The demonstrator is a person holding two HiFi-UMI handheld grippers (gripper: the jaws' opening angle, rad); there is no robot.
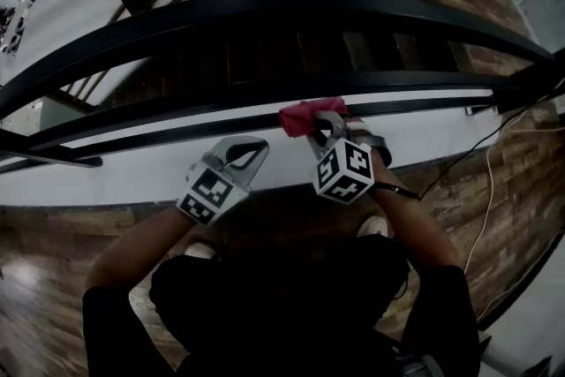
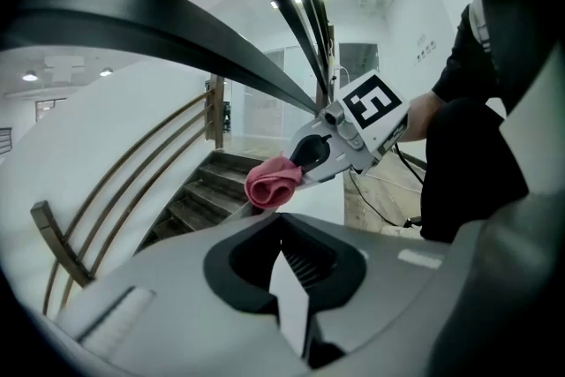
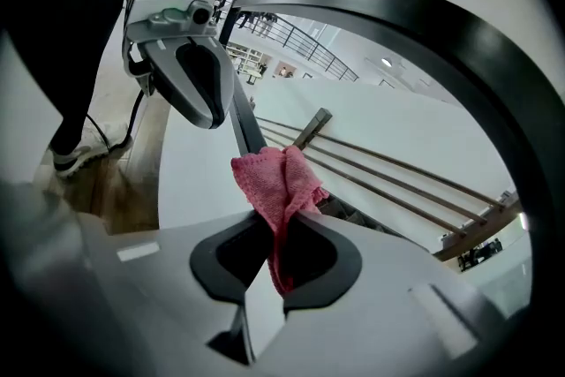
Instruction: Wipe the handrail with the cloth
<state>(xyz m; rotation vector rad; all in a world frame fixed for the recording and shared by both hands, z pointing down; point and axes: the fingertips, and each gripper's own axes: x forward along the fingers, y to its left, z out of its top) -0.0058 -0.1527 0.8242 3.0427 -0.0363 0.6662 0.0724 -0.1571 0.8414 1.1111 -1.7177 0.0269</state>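
A broad black handrail (image 1: 265, 13) curves across the head view, with a thinner dark rail (image 1: 177, 126) below it. A pink cloth (image 1: 303, 116) is bunched against that lower rail, and my right gripper (image 1: 323, 123) is shut on it. In the right gripper view the cloth (image 3: 275, 177) sticks up out of the jaws of the right gripper (image 3: 284, 223), with the handrail (image 3: 424, 22) arching overhead. My left gripper (image 1: 254, 147) hangs just left of the cloth and short of the rail, shut with nothing in it. From the left gripper (image 2: 281, 223) I see the cloth (image 2: 270, 183) and the handrail (image 2: 177, 22).
Dark wooden stairs (image 1: 353, 49) descend beyond the rails. A white ledge (image 1: 132, 172) runs under the lower rail. Cables (image 1: 488, 181) trail over the wooden floor at the right. The person's shoes (image 1: 375, 225) stand close to the ledge.
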